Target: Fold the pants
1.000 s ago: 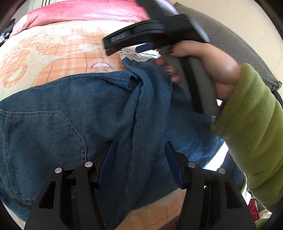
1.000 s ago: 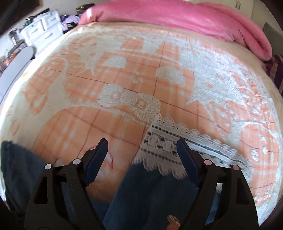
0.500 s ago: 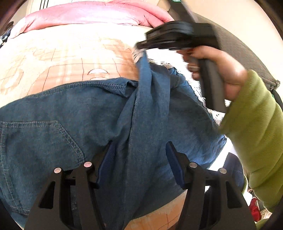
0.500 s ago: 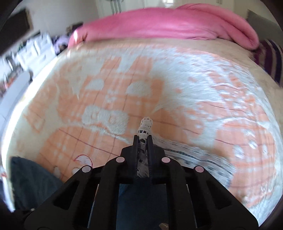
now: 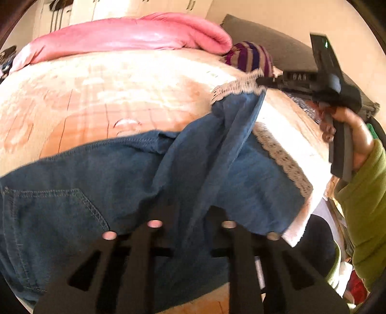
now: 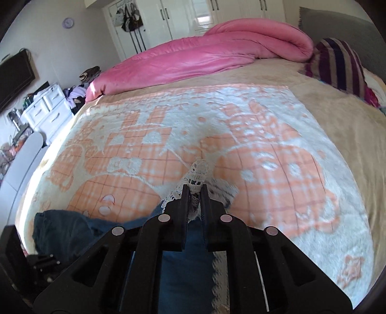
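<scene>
Blue denim pants [image 5: 101, 183] are spread across the near edge of a bed, one lace-trimmed leg hem [image 6: 198, 172] clamped in the closed right gripper [image 6: 194, 190] and lifted clear, apparently so the leg can be carried over for a fold. The left gripper [image 5: 190, 212], its jaws having just closed on the denim, appears to be used to pin the cloth. An orange-and-white blanket [image 6: 265, 154] is seen beneath, a pink duvet [image 6: 193, 58], white wardrobes [image 6: 183, 12] and a dresser [image 6: 45, 108] beyond.

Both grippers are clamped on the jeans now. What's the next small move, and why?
Probably carry the right gripper, shut on the lace hem, across toward the back pocket while the left gripper pins the denim: that leg is lifted but not yet laid over.
</scene>
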Action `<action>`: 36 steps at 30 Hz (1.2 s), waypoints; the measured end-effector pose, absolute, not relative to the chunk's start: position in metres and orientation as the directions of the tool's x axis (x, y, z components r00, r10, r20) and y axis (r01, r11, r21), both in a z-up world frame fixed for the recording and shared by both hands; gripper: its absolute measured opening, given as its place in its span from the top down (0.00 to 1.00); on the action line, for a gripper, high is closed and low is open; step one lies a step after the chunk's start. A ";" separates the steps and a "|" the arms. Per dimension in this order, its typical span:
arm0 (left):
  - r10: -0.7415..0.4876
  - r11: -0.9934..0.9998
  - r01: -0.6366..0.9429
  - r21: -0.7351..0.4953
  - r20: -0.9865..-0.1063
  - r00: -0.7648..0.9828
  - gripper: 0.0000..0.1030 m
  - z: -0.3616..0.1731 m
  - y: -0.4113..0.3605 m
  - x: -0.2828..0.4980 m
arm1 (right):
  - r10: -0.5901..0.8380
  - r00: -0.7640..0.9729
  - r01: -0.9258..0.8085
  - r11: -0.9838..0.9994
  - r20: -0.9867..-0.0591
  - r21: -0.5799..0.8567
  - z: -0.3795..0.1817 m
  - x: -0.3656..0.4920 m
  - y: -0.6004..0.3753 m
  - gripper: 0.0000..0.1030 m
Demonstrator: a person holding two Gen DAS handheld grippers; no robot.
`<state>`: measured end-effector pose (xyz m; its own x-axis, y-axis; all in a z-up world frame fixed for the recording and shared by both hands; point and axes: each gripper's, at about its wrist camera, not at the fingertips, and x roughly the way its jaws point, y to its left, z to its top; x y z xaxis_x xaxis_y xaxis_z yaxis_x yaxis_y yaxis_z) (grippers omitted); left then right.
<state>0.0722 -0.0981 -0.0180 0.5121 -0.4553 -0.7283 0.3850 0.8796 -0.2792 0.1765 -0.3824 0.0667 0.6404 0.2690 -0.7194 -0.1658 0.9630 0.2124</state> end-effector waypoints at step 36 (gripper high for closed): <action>-0.457 0.843 0.500 -0.198 -0.754 0.472 0.94 -0.025 -0.089 0.040 | 0.334 0.573 0.078 0.886 -0.748 0.456 -0.005 0.025 -0.471 0.91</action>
<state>0.0400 -0.0890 -0.0254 0.4716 -0.4570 -0.7542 0.5004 0.8429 -0.1979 0.0251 -0.4710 -0.0046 0.5729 0.3345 -0.7483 0.0783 0.8864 0.4562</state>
